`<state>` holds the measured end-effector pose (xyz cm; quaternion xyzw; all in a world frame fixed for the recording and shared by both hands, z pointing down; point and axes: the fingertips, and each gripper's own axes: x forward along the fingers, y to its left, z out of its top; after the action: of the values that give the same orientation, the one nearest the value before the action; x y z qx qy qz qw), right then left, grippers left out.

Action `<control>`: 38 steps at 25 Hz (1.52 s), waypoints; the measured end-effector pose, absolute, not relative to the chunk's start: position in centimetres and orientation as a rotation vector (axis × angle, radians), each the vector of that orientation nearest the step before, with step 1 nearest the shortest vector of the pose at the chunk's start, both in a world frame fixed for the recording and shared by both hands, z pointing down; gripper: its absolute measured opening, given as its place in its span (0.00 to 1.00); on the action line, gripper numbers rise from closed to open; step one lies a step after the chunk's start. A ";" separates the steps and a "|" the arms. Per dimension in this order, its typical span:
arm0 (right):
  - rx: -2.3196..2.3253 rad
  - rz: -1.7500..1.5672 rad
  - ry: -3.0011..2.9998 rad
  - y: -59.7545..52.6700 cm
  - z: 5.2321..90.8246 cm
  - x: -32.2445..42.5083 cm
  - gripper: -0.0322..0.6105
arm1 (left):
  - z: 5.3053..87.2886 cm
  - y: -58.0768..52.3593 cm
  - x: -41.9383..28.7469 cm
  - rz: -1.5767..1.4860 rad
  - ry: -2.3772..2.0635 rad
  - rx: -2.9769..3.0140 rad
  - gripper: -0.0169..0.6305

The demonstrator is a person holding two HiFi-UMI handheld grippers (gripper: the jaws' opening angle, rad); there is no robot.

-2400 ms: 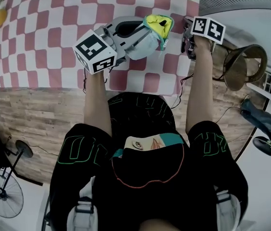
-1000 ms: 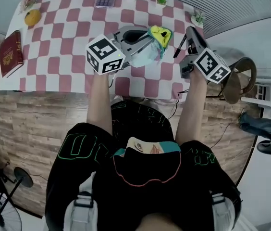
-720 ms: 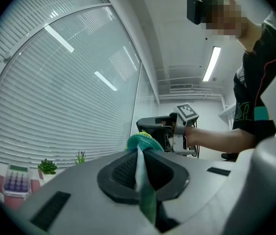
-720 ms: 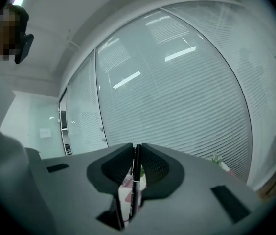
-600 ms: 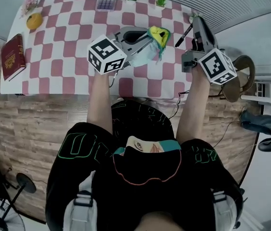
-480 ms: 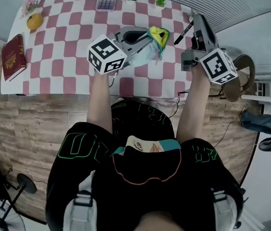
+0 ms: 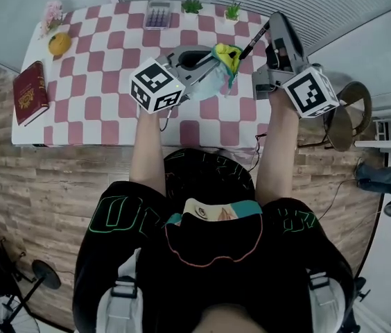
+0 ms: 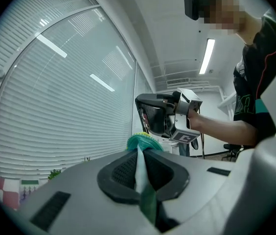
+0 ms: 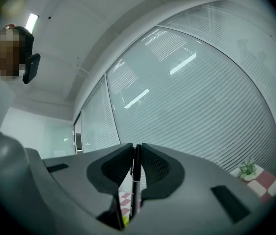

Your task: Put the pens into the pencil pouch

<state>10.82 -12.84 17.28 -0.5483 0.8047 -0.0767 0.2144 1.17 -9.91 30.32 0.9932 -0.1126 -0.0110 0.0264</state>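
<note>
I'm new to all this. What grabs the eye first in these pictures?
Above a red-checked table, the left gripper pinches a pale blue pencil pouch with a yellow lining. Just right of it, the right gripper holds a black pen pointed toward the pouch's mouth.

Steeply down from head onto desk; close along left gripper and right gripper jaws toward shared blinds.
</note>
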 end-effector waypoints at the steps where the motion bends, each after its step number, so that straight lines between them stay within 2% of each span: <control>1: -1.502 -0.207 2.238 -12.9 16.9 10.4 0.15 | 30.1 -10.0 1.0 -0.029 -0.357 3.079 0.05; 13: -1.413 -0.221 2.276 -13.8 16.5 6.8 0.14 | 28.8 -9.5 0.3 -0.095 -0.317 3.090 0.05; 26: -1.488 -0.206 2.517 -13.2 19.3 3.4 0.15 | 26.5 -10.8 -1.9 -0.371 -0.387 3.002 0.05; 38: -1.553 -0.400 2.898 -13.3 25.2 0.0 0.15 | 25.5 -11.7 -4.1 -0.397 -0.547 3.011 0.05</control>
<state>0.04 -13.26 25.16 -0.4673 0.8717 -0.1204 -0.0852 -4.07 -11.70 25.52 0.9753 -0.1773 -0.1285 0.0276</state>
